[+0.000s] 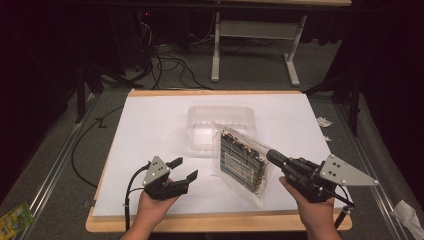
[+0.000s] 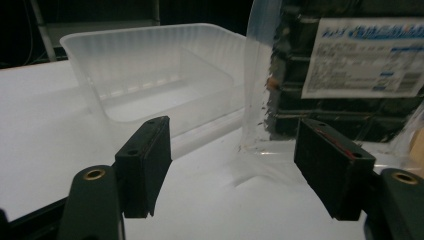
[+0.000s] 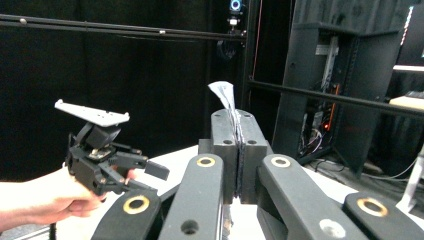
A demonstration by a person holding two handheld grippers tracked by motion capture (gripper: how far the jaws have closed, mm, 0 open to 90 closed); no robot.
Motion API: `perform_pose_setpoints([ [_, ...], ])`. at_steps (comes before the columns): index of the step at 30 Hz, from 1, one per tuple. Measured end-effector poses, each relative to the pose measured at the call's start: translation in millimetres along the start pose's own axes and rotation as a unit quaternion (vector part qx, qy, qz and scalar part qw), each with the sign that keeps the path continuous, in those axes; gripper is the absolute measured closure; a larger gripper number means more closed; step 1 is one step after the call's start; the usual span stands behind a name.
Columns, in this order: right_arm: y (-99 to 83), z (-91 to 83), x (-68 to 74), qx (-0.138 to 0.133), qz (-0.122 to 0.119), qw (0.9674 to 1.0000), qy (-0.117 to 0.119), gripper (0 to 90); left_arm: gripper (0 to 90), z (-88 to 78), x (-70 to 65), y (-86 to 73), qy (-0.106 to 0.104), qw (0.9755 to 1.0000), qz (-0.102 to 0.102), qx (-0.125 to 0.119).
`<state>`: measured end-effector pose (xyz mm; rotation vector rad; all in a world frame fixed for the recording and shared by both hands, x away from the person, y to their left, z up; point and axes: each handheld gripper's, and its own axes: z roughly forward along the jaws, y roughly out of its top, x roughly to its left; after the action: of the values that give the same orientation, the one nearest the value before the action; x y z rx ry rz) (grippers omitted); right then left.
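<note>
A clear plastic bag (image 1: 242, 160) with dark contents and a white label stands tilted on the white board (image 1: 150, 130), just right of centre. My right gripper (image 1: 272, 156) is shut on the bag's right edge; in the right gripper view a strip of the bag's plastic (image 3: 225, 95) pokes up between the closed jaws of that gripper (image 3: 238, 150). My left gripper (image 1: 184, 168) hovers open to the left of the bag with nothing between its fingers (image 2: 145, 160). An empty clear plastic container (image 1: 220, 125) sits behind the bag. In the left gripper view the container (image 2: 150, 75) is ahead and the bag (image 2: 350, 65) is at the right.
The white board lies on a wooden tabletop (image 1: 215, 222) with grey floor around it. Cables (image 1: 170, 65) and a table frame (image 1: 250, 40) stand beyond the far edge. In the right gripper view, the left gripper (image 3: 147, 162) and its hand show at the left.
</note>
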<state>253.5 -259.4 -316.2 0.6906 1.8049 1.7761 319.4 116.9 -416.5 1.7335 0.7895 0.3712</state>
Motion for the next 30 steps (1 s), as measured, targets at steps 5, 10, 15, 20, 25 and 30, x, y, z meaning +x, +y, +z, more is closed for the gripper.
perform_pose_setpoints([
  [5, -4.2, -0.5, -3.0, 0.001, 0.005, 1.0, 0.0, 90.0, 35.3, 8.2, 0.7, 21.2, -0.007, 0.9998, 0.015, -0.014],
  [10, -6.3, -2.6, -6.2, 0.001, 0.007, 1.0, -0.002, 90.0, 54.0, 38.5, 0.5, 39.5, -0.011, 0.9996, 0.028, -0.002],
  [15, -7.7, -5.4, -9.9, 0.001, 0.013, 0.9999, -0.002, 90.0, 60.4, 73.4, -4.8, 49.7, -0.03, 0.9981, 0.05, 0.019],
  [20, -9.0, -5.6, -11.3, 0.0, 0.012, 0.9999, 0.0, 90.0, 61.4, 89.3, 2.0, 54.1, -0.075, 0.9962, 0.036, 0.025],
  [25, -11.6, -6.8, -14.2, 0.001, 0.017, 0.9999, -0.003, 90.0, 83.2, 96.5, 4.7, 50.3, -0.106, 0.9939, 0.022, 0.021],
  [30, -13.7, -8.5, -17.6, -0.002, 0.021, 0.9998, -0.005, 90.0, 90.0, 91.4, 2.2, 47.8, -0.098, 0.9945, 0.034, 0.014],
])
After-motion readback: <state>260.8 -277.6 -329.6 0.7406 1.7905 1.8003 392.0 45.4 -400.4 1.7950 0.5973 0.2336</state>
